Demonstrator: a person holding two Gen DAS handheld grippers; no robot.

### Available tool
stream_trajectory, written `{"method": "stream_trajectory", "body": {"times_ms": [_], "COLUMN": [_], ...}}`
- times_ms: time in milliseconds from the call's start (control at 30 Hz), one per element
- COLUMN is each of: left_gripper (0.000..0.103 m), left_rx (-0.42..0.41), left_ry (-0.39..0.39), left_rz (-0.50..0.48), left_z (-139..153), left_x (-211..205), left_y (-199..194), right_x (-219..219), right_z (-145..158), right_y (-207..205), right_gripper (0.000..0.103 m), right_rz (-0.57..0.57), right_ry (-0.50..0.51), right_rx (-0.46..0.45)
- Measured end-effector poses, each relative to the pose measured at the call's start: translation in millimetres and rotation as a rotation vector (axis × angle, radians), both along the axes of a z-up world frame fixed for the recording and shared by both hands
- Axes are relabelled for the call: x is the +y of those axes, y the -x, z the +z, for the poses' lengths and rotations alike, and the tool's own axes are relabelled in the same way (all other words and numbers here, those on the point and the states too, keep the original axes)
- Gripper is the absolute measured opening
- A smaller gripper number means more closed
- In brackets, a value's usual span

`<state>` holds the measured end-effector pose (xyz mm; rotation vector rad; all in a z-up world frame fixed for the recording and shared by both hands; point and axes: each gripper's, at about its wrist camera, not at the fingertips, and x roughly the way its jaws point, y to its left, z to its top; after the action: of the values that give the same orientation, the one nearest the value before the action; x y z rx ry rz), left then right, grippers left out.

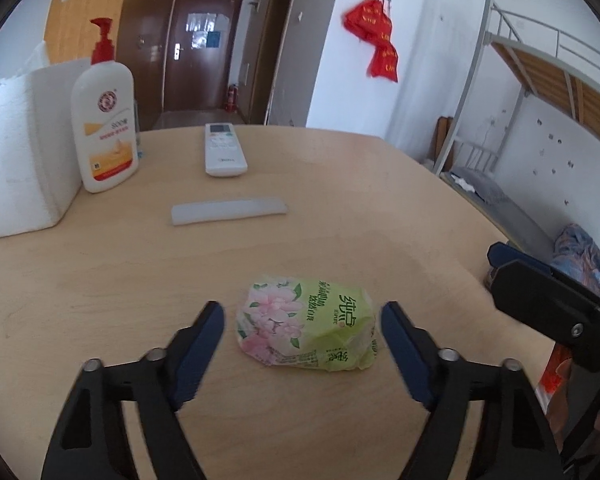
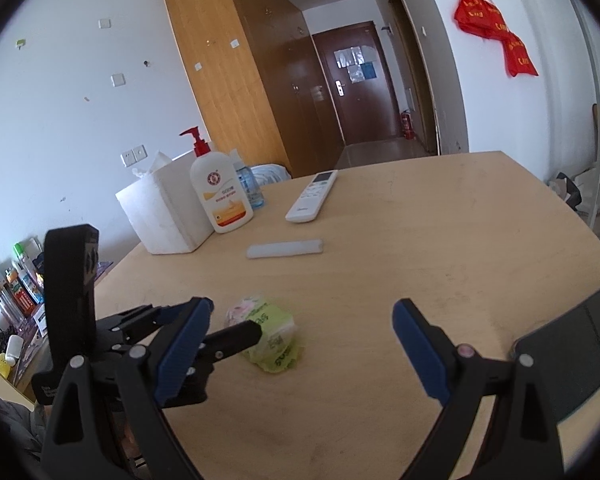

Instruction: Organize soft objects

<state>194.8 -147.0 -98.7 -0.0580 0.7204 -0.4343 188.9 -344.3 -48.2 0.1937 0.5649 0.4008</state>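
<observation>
A soft tissue pack [image 1: 306, 322], green with pink flowers, lies on the wooden table [image 1: 100, 300]. My left gripper [image 1: 301, 314] is low over the table with one blue pad on each side of the pack. A narrow gap shows on both sides, so the pads do not press it. In the right wrist view the same pack [image 2: 278, 320] sits left of centre, partly hidden by a left gripper finger [image 2: 236, 336]. My right gripper [image 2: 303, 307] stands open to the right of the pack with nothing held. One of its fingers [image 1: 504, 254] shows at the right edge of the left wrist view.
At the far left stand a white foam box [image 1: 20, 152] and a pump lotion bottle [image 1: 106, 120]. A white remote [image 1: 224, 150] and a translucent flat strip [image 1: 228, 210] lie beyond the pack. A dark flat device [image 2: 580, 344] rests near the table's right edge.
</observation>
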Motion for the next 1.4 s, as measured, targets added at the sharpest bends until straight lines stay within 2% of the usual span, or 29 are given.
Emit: {"method": "stream_trajectory", "body": {"times_ms": [67,200,333,367,433,467,633,800,1100,1200,1233,1267,1333,1400], "left_gripper": [0.066,0.062,0.036,0.034,0.005,0.004,0.003,0.003,0.007,0.016,0.025,0.041,0.055,0.056], "left_rx": [0.015,0.027,0.029,0.045,0.079,0.081,0.103,0.055,0.029,0.036,0.036,0.036,0.042,0.032], "left_ry": [-0.006,-0.032,-0.048,-0.065,-0.082,-0.072,-0.052,-0.046,-0.059,-0.067,-0.074,-0.077,-0.071,-0.065], "left_rz": [-0.008,-0.021,-0.042,-0.045,-0.042,-0.039,-0.047,-0.021,0.051,0.07,0.078,0.084,0.1,0.119], "left_z": [-2.5,-6.6,-7.4,-9.8,-15.6,-15.3,-16.3,-6.4,2.4,1.9,1.6,1.3,1.2,2.8], "left_x": [-3.0,-9.1,-14.4,-16.3,-17.3,-15.4,-10.3,0.4,30.7,37.4,38.9,40.3,45.5,50.2], "left_y": [-2.4,-3.8,-2.7,-4.3,-9.1,-9.8,-14.7,-12.7,-15.9,-19.7,-20.5,-21.4,-23.3,-23.5], "right_x": [-1.8,-2.2,-4.0,-3.2,-3.5,-2.9,-1.2,7.4,34.3,43.8,46.7,50.9,56.8,58.2], "right_z": [0.2,-0.3,0.9,1.8,2.1,2.6,8.3,9.5,-15.9,-22.1,-23.2,-25.3,-28.2,-29.4], "right_y": [-0.3,-0.8,-3.3,-5.4,-7.5,-9.8,-22.1,-41.4,-67.7,-76.6,-79.0,-81.4,-85.0,-87.5], "right_gripper": [0.095,0.095,0.095,0.095,0.095,0.095,0.095,0.095,0.095,0.095,0.095,0.095,0.095,0.095], "right_rz": [-0.001,0.0,0.002,0.003,0.004,0.003,0.009,0.042,0.092,0.096,0.095,0.092,0.097,0.095], "right_ry": [-0.002,-0.002,-0.003,-0.002,0.002,0.007,0.018,0.012,0.04,0.062,0.074,0.096,0.121,0.131], "right_rx": [0.0,0.001,0.005,0.006,0.008,0.01,0.012,0.038,0.145,0.184,0.193,0.207,0.224,0.234]}}
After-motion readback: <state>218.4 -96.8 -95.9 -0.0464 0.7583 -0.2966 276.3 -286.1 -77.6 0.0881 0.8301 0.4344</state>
